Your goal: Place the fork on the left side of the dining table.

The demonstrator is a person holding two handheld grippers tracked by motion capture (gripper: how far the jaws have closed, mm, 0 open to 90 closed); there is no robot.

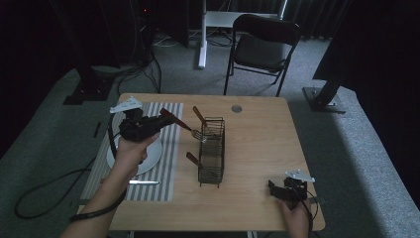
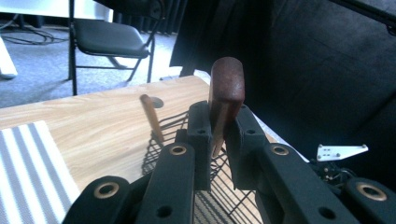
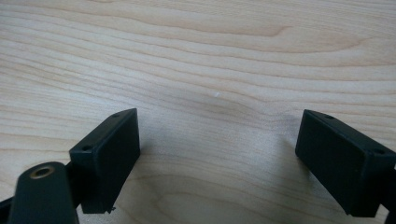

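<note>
My left gripper (image 1: pixel 163 120) hovers above the striped placemat (image 1: pixel 168 148), shut on the brown wooden handle of a fork (image 1: pixel 190 131). The fork's tines reach the rim of the black wire basket (image 1: pixel 212 148). In the left gripper view the handle (image 2: pixel 226 91) stands clamped between the jaws of the left gripper (image 2: pixel 219 135), above the basket (image 2: pixel 161 144). Two more wooden-handled utensils (image 1: pixel 199 115) (image 1: pixel 193 158) lean in the basket. My right gripper (image 1: pixel 282 191) rests near the table's front right corner, open and with nothing in it. The right gripper (image 3: pixel 218 158) looks at bare wood.
A white plate (image 1: pixel 151 159) lies on the placement under my left hand. A knife (image 1: pixel 143 182) lies on the mat near the front edge. A black folding chair (image 1: pixel 262 44) stands beyond the table. A round grommet (image 1: pixel 236 108) sits near the far edge.
</note>
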